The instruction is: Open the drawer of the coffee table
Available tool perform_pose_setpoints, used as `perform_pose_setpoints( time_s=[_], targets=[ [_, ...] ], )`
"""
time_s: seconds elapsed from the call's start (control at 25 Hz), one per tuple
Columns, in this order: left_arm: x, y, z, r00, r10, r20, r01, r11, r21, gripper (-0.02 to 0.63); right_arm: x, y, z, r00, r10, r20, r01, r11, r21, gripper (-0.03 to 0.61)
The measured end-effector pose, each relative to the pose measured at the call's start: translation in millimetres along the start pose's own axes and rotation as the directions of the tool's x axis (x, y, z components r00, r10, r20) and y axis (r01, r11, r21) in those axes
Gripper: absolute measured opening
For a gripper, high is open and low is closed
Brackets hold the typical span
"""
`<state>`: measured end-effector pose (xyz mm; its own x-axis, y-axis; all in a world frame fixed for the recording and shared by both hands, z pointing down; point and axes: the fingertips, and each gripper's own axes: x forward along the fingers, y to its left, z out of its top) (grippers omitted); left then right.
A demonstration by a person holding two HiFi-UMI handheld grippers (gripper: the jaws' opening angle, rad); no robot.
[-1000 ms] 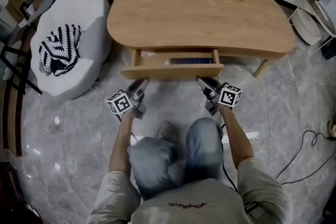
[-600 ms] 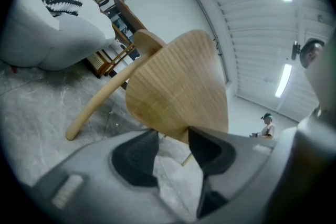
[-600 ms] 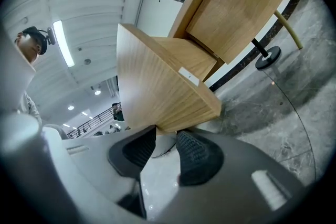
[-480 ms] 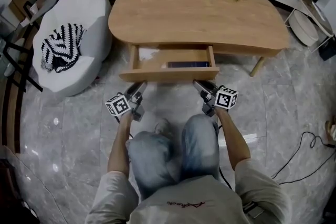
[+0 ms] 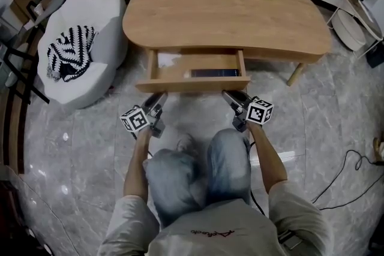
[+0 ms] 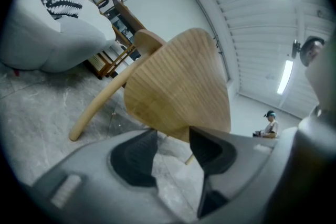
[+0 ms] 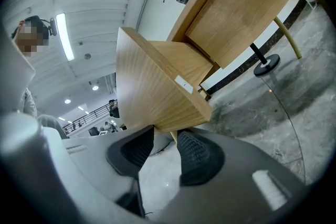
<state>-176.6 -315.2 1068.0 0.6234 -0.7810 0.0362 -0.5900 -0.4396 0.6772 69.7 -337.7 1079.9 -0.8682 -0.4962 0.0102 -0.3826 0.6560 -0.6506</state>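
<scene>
Wood-fronted and pulled well out, the drawer [image 5: 195, 85] stood open under the near edge of the coffee table [image 5: 228, 15], with a dark flat item [image 5: 215, 73] lying inside it. Both grippers met its front panel from the person's side — the left gripper [image 5: 160, 96] near the left end, the right gripper [image 5: 230, 95] near the right. The left jaws stood apart, the panel's lower edge at their tips and not squeezed. The right jaws had just been opening — the same edge sat between them, pads clear.
</scene>
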Motion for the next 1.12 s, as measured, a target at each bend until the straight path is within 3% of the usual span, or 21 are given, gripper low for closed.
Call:
perform_pose_setpoints(
  time_s=[0.12, 0.36, 0.52, 0.64, 0.76, 0.96, 1.12],
  targets=[
    [-1, -1, -6, 1.0, 0.012, -0.025, -0.011, 1.0, 0.022, 0.204, -1, -3, -4, 0.999, -0.026, -0.033, 0.025, 0.999, -0.042, 0.143],
    [-6, -1, -15, 0.995, 0.044, -0.087, -0.036, 0.996, 0.085, 0.199, -4, -7, -11, 0.991, -0.097, -0.096, 0.082, 0.985, -0.152, 0.143],
    [-10, 3, -25, 0.986, 0.092, -0.14, -0.067, 0.983, 0.171, 0.183, -11, -13, -20, 0.981, -0.139, -0.133, 0.11, 0.972, -0.206, 0.143],
    [-9, 4, -35, 0.97, 0.148, -0.195, -0.086, 0.953, 0.292, 0.173, -15, -12, -25, 0.974, -0.164, -0.157, 0.119, 0.958, -0.261, 0.139],
    [-7, 3, -42, 0.953, 0.195, -0.231, -0.087, 0.909, 0.408, 0.15, -17, -14, -30, 0.958, -0.215, -0.188, 0.136, 0.923, -0.359, 0.12],
    [-2, 4, -44, 0.946, 0.23, -0.231, -0.09, 0.865, 0.493, 0.072, -17, -22, -32, 0.938, -0.279, -0.207, 0.165, 0.883, -0.44, 0.083],
    [0, 11, -43, 0.941, 0.266, -0.211, -0.103, 0.815, 0.57, 0.0, -14, -30, -35, 0.923, -0.32, -0.214, 0.18, 0.85, -0.496, 0.039]
  ],
)
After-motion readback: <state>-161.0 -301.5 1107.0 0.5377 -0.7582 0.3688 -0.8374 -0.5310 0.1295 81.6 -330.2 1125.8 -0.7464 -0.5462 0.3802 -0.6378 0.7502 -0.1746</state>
